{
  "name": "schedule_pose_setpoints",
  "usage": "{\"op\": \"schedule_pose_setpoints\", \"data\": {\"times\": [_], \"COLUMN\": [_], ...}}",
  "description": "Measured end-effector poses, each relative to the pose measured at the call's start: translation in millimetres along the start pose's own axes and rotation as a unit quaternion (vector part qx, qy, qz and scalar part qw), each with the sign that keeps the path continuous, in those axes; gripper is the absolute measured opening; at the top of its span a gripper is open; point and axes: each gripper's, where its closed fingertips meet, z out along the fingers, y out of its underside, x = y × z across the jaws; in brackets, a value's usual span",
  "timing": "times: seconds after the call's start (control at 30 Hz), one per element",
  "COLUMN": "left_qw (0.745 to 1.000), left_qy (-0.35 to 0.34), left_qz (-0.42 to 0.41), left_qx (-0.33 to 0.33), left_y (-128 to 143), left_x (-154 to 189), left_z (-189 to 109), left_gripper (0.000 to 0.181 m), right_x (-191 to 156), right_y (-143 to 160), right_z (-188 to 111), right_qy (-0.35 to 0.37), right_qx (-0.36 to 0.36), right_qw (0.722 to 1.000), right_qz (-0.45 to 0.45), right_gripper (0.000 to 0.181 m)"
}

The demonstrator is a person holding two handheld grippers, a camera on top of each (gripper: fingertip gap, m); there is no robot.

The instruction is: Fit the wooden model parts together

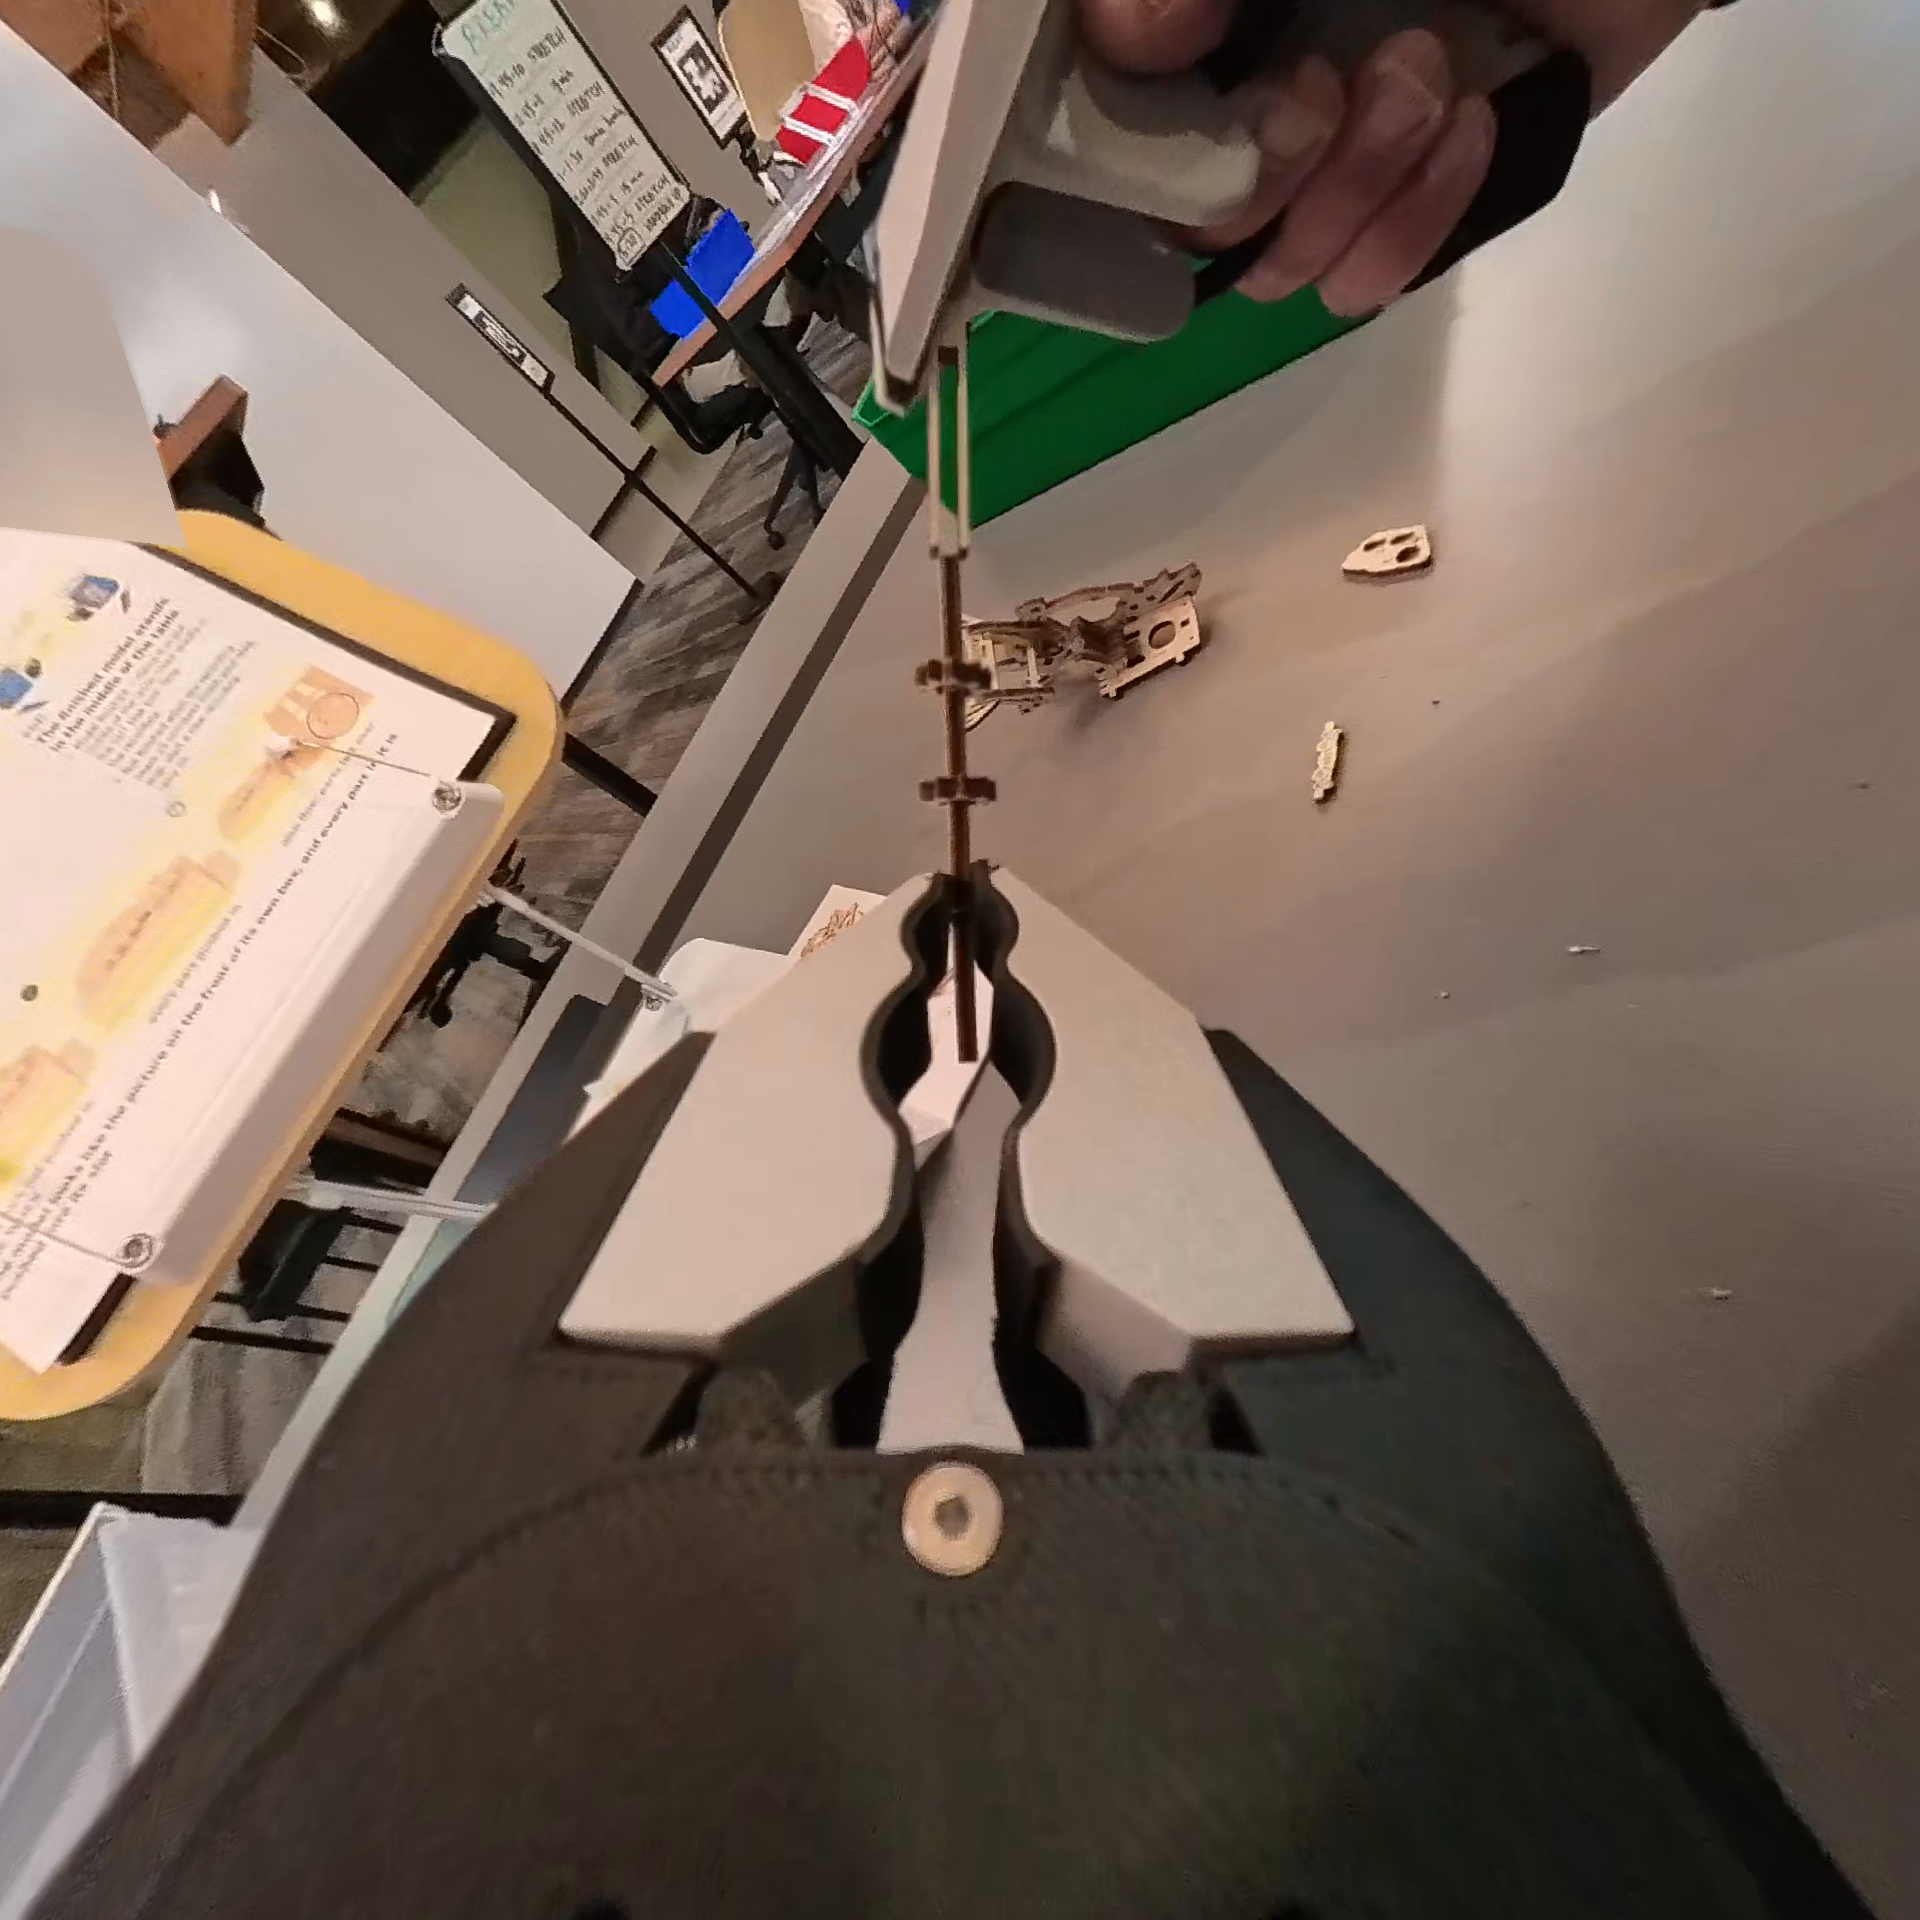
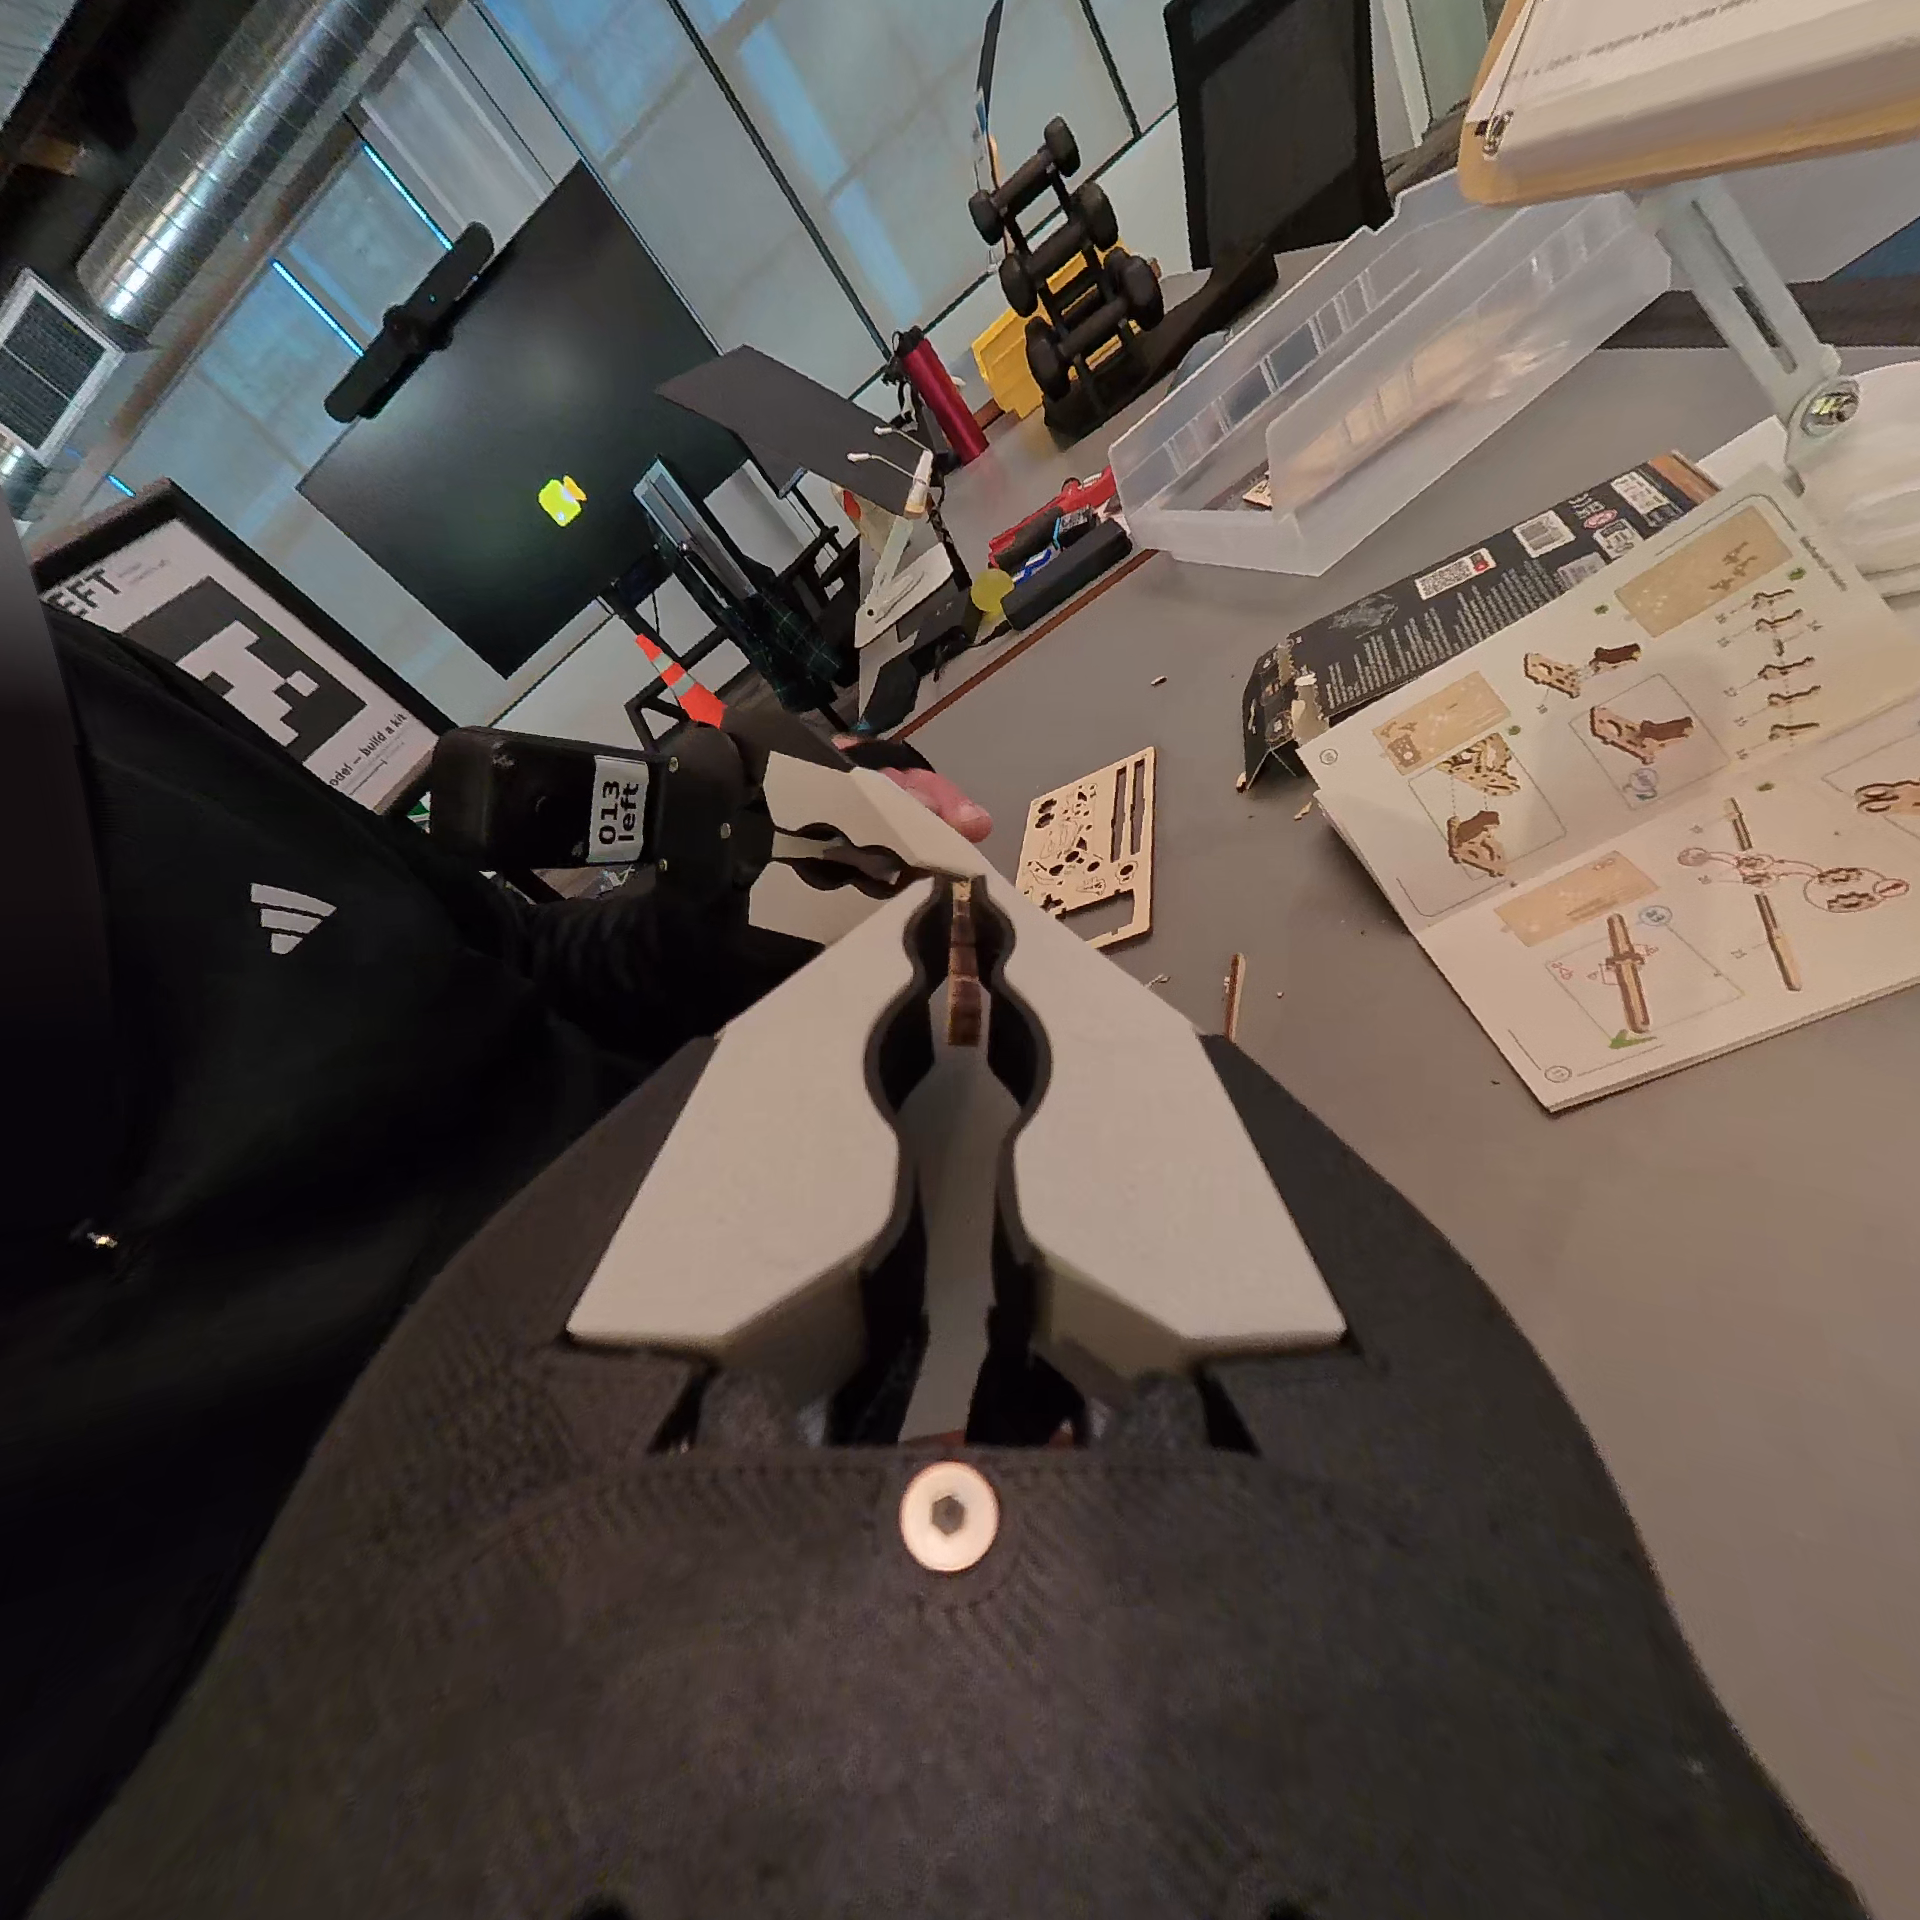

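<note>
Grey wedge-shaped left gripper (image 1: 961, 883), thin wooden rod (image 1: 954, 727)

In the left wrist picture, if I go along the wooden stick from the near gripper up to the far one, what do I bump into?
Left gripper shut on the wooden stick → lower cross piece → upper cross piece → right gripper pinching the far end → hand.

Both tongs (image 1: 961, 883) (image 2: 961, 883) clamped, tips meeting
</note>
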Motion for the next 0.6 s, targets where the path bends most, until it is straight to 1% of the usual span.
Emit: {"op": "schedule_pose_setpoints", "data": {"times": [0.33,0.6], "left_qw": [1.0,0.999], "left_qy": [0.008,0.033], "left_qz": [-0.006,-0.029], "left_qx": [0.002,0.002], "left_y": [-3.1,-5.1], "left_x": [-0.8,0.2], "left_z": [-1.2,-1.3], "left_gripper": [0.001,0.001], "right_x": [-4.0,-4.2], "right_y": [-0.2,2.1], "right_z": [3.9,11.0], "right_qy": [0.001,0.04], "right_qx": [-0.002,-0.038], "right_qw": [1.0,0.996], "right_qz": [-0.018,-0.072], "right_gripper": [0.001,0.001]}}
